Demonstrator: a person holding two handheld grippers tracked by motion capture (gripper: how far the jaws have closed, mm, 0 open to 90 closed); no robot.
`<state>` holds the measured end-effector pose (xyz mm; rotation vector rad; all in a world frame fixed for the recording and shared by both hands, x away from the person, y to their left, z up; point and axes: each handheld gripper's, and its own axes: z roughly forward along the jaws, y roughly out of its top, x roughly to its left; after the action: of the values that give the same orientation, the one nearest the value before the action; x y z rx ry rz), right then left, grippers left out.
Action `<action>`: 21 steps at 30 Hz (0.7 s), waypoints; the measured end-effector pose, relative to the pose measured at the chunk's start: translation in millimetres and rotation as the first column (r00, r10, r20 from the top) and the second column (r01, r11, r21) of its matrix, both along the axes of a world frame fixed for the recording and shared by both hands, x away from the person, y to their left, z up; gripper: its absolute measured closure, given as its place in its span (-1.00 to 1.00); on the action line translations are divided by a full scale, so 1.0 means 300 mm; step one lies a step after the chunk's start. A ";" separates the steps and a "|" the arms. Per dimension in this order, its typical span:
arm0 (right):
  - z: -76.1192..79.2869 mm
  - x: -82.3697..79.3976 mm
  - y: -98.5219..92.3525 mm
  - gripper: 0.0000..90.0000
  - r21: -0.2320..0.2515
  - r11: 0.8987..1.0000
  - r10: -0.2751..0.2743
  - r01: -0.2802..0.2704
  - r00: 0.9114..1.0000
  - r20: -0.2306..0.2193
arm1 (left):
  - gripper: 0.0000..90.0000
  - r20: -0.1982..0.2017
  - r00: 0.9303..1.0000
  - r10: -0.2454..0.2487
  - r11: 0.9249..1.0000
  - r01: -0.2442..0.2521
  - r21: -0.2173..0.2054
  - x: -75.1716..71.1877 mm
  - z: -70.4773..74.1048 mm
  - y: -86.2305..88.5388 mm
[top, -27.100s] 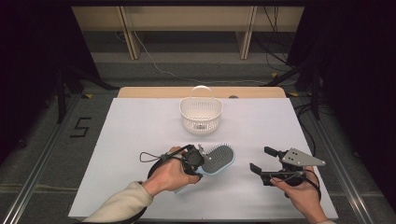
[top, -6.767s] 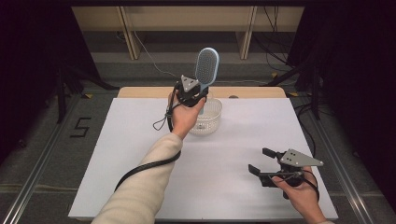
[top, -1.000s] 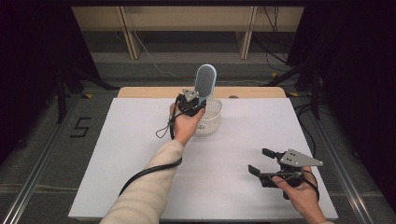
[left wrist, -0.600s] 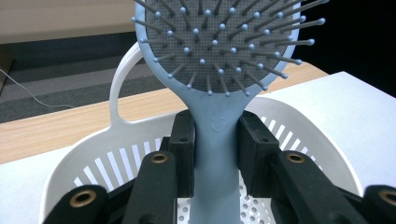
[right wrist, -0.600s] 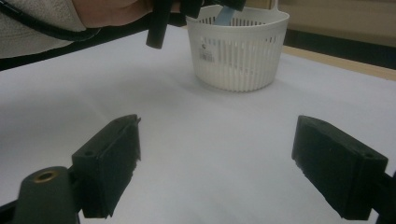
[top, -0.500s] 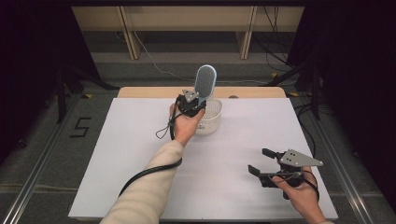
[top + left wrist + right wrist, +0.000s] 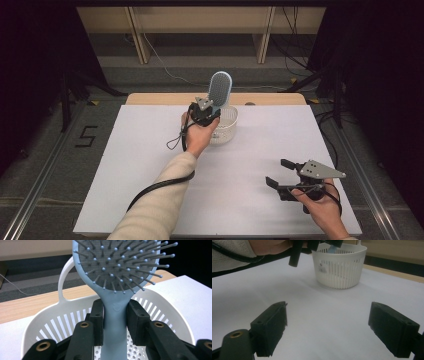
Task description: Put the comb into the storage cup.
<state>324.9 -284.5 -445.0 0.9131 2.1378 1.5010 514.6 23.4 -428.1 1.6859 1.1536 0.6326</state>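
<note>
Standing upright over the white slotted basket (image 7: 224, 126), a pale blue paddle hairbrush (image 7: 220, 90) is held by its handle between the pads of the left hand-held gripper (image 7: 209, 111); its long axis runs vertically, head uppermost. In the left gripper view the grey bristle face (image 7: 120, 262) is turned toward the camera and the handle end dips inside the basket rim. A small embossed mark is seen on the brush neck (image 7: 116, 306), too faint to be read. A small dark label is noted on the basket wall (image 7: 322, 268), its writing illegible. A figure "5" (image 7: 86, 136) is marked on the floor left of the table (image 7: 150, 150).

The basket is placed near the table's far edge, about midway across. Wide bare white surface is left between it and the near edge. The right hand-held gripper (image 7: 278, 173) is rested near the front right corner, well apart from the basket, jaws spread with nothing between them.
</note>
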 end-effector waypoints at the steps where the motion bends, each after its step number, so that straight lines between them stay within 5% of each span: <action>1: 0.000 0.000 0.000 -0.65 -0.001 1.000 0.000 0.000 1.000 0.000 | 0.51 -0.002 1.000 0.002 1.000 -0.002 0.009 -0.003 0.000 -0.002; 8: 0.000 0.000 0.000 -0.64 -0.002 1.000 0.001 -0.001 1.000 0.001 | 0.49 0.000 1.000 -0.002 0.999 0.002 0.055 -0.019 -0.009 -0.003; 12: -0.002 0.001 0.000 -0.64 -0.001 1.000 0.000 0.000 1.000 0.001 | 0.30 -0.009 1.000 -0.021 0.995 0.022 0.094 -0.031 0.000 -0.007; 21: 0.000 -0.001 0.002 -0.65 -0.002 1.000 0.000 0.000 1.000 -0.003 | -0.05 0.017 0.996 -0.085 0.993 0.083 0.087 -0.056 0.035 0.012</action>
<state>324.6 -284.0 -445.1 0.9158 2.1409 1.4977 497.9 26.9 -417.6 1.7868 1.0483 0.6536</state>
